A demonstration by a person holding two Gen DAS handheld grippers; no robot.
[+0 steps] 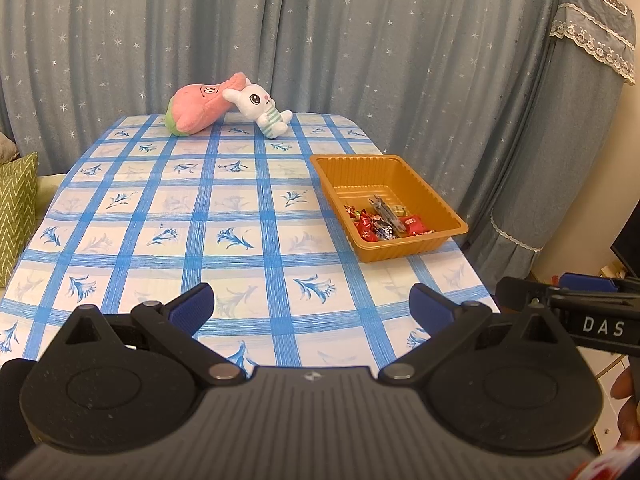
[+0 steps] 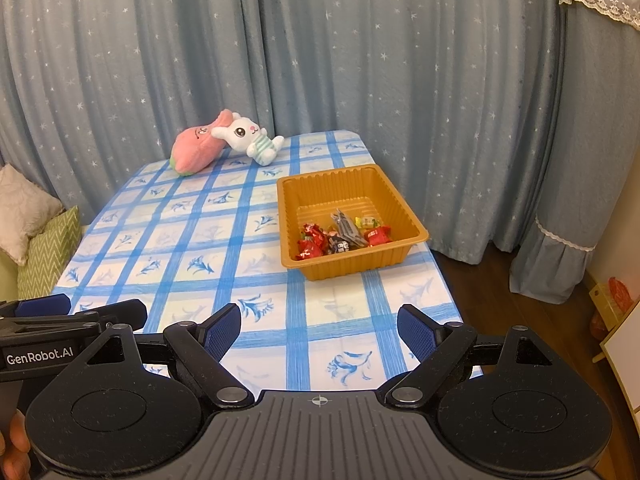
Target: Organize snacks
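Observation:
An orange plastic tray (image 1: pixel 436 204) (image 2: pixel 400 204) stands near the table's right edge. Inside it lie several wrapped snacks (image 1: pixel 382 220) (image 2: pixel 342 236), red, dark and yellow. My left gripper (image 1: pixel 312 308) hovers open over the near end of the table, nothing between its blue pads. My right gripper (image 2: pixel 320 330) is open too, with nothing in it, held beside the left one and short of the tray. Each gripper's side shows at the edge of the other's view.
The table wears a blue-and-white checked cloth (image 1: pixel 224 216) (image 2: pixel 208 248). A pink plush (image 1: pixel 196 108) (image 2: pixel 196 148) and a white rabbit plush (image 1: pixel 262 108) (image 2: pixel 250 136) lie at the far end. Curtains hang behind. Cushions (image 2: pixel 36 232) sit left; floor lies right.

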